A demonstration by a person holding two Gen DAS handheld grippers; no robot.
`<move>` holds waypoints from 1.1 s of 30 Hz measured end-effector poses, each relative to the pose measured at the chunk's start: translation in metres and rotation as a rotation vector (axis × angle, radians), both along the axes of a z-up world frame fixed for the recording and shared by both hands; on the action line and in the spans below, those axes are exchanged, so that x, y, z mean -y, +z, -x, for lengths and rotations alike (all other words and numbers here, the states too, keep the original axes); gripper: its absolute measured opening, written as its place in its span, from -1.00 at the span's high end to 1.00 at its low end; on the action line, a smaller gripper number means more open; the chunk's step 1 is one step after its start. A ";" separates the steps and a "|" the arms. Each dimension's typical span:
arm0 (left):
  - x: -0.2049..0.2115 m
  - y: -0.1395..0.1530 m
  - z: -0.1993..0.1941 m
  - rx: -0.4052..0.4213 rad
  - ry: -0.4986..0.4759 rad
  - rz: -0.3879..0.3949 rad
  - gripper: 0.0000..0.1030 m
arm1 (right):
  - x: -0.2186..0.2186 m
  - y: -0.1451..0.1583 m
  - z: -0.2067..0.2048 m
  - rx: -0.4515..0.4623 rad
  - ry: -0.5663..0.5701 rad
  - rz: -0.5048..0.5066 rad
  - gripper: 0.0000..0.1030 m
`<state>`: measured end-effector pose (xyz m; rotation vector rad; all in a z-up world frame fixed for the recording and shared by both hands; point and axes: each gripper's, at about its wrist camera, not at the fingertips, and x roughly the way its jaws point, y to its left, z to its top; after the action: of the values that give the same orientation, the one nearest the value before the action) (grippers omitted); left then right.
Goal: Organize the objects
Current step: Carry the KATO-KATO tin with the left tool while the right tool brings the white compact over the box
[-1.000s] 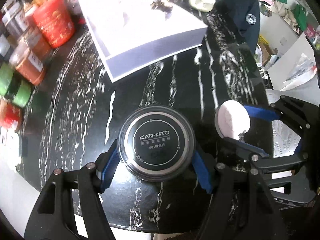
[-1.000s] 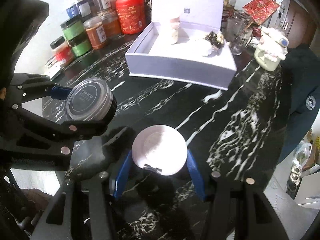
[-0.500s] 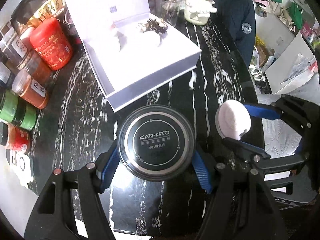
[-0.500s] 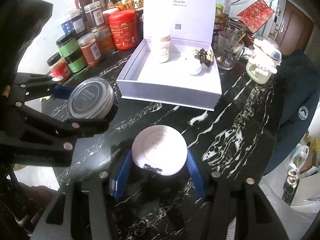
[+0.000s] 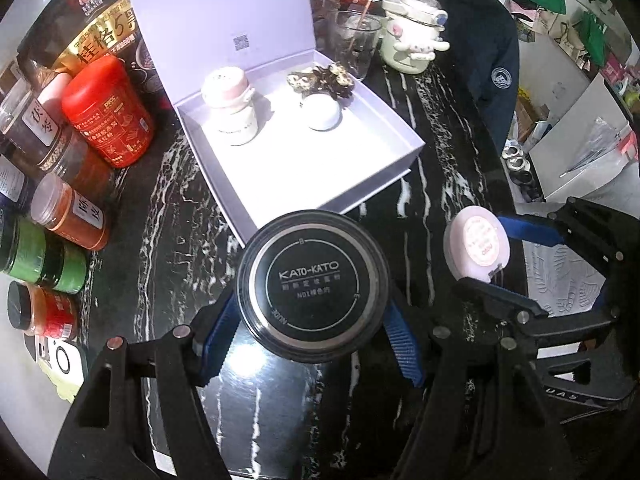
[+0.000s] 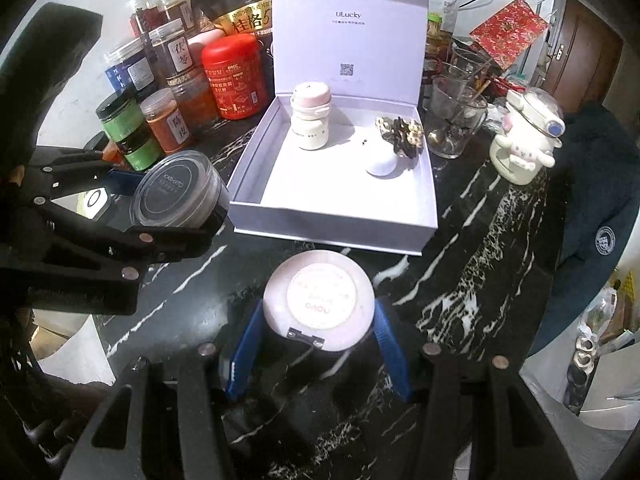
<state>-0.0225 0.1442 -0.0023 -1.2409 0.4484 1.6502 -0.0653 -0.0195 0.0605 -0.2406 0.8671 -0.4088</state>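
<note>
Each tool is a matte black plastic frame of angular, open-cut arms joined by round silver rivets. The left tool (image 5: 312, 340) and right tool (image 6: 320, 344) both carry ribbed blue pads (image 5: 404, 356) lining their finger insides.

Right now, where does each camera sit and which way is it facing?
Left wrist: on the left gripper, angled down at its black jar and the white box; right gripper at right.
Right wrist: on the right gripper, angled down at its pink jar; left gripper at left.
Shared: both jars, box, red tin.
</note>
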 end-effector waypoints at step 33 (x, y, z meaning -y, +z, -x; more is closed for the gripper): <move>-0.077 -0.018 0.100 0.016 0.020 0.021 -0.29 | 0.081 0.020 -0.111 -0.066 -0.031 -0.050 -0.10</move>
<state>-0.1229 0.2212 -0.0200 -1.2763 0.4458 1.6549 0.0456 -0.1006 0.0809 -0.1959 0.9455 -0.4098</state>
